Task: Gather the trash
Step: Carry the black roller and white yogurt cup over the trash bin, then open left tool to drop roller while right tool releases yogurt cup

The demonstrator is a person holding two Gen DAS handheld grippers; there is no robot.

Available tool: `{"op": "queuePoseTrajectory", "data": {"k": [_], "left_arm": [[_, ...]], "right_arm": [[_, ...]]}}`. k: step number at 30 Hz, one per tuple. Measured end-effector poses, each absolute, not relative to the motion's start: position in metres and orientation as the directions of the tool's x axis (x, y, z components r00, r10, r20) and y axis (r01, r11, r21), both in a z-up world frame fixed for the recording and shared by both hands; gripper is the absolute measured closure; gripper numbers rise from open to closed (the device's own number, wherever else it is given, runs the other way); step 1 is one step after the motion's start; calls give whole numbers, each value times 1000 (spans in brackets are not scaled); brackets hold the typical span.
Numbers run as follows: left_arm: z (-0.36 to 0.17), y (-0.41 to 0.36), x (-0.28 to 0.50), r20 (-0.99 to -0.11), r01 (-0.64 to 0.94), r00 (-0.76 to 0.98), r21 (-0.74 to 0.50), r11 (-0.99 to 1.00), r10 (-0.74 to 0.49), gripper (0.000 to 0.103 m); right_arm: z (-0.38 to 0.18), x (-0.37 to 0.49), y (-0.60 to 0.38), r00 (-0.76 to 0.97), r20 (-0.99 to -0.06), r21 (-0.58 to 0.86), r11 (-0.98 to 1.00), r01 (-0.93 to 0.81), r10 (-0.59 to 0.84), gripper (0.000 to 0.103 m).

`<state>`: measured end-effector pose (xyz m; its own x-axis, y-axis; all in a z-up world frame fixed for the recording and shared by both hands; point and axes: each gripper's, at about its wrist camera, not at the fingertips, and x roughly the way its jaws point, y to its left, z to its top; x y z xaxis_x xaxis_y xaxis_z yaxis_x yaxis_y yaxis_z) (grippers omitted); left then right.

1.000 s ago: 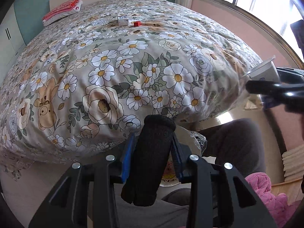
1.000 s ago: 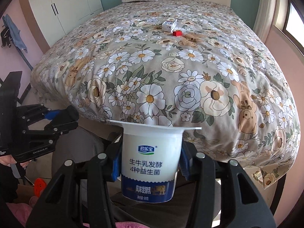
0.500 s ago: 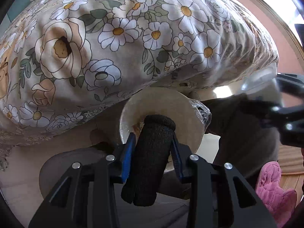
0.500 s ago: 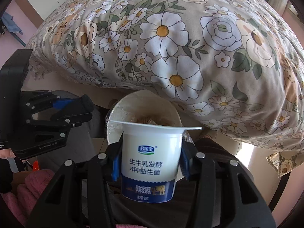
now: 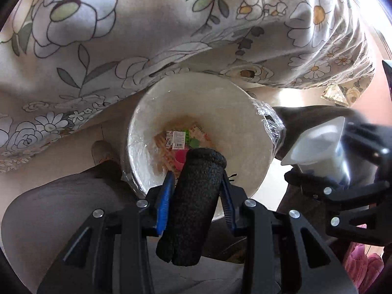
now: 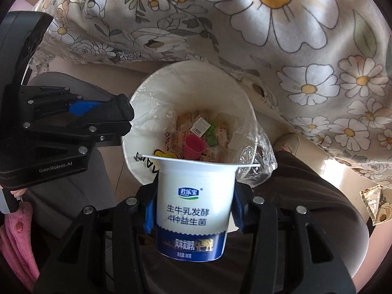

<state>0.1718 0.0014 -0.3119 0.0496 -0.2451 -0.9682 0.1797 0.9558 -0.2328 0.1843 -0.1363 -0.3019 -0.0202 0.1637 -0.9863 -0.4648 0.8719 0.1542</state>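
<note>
A white waste bin point(image 5: 240, 112) lined with clear plastic stands on the floor under the bed's edge; wrappers and a pink cup lie at its bottom. My left gripper point(image 5: 196, 183) is shut on a black foam tube point(image 5: 193, 205), held just over the bin's near rim. In the right wrist view the same bin point(image 6: 235, 93) sits below my right gripper point(image 6: 193, 210), which is shut on a white and blue yogurt cup point(image 6: 193, 196). That cup point(image 5: 316, 144) and the right gripper show at the right edge of the left wrist view. The left gripper point(image 6: 122, 117) reaches in from the left.
The flowered bedspread point(image 5: 147, 24) hangs close over the bin's far side. A person's grey-trousered legs point(image 6: 306, 196) flank the bin on both sides. A pink fuzzy slipper point(image 5: 362, 264) is at the lower right, and pale floor point(image 5: 269, 181) lies around the bin.
Both grippers have come down and tipped from looking across the bed to looking into the bin. The bin has grown large in both views. Tube and cup remain gripped.
</note>
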Motion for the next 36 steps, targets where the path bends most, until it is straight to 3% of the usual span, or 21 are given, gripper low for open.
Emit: {"op": "queuePoseTrajectory", "data": {"k": [10,36], "left_arm": [[-362,2,190,-954,81,-56,-299,951,-295,64],[-427,-2,218,-955,-1,-135,-268,963,-265,63]], "right_arm": [[-354,194,-126,-115,-981,189,879,-438,154,54],[-430,212,-108,-208,-966,228,892,-390,156,53]]}}
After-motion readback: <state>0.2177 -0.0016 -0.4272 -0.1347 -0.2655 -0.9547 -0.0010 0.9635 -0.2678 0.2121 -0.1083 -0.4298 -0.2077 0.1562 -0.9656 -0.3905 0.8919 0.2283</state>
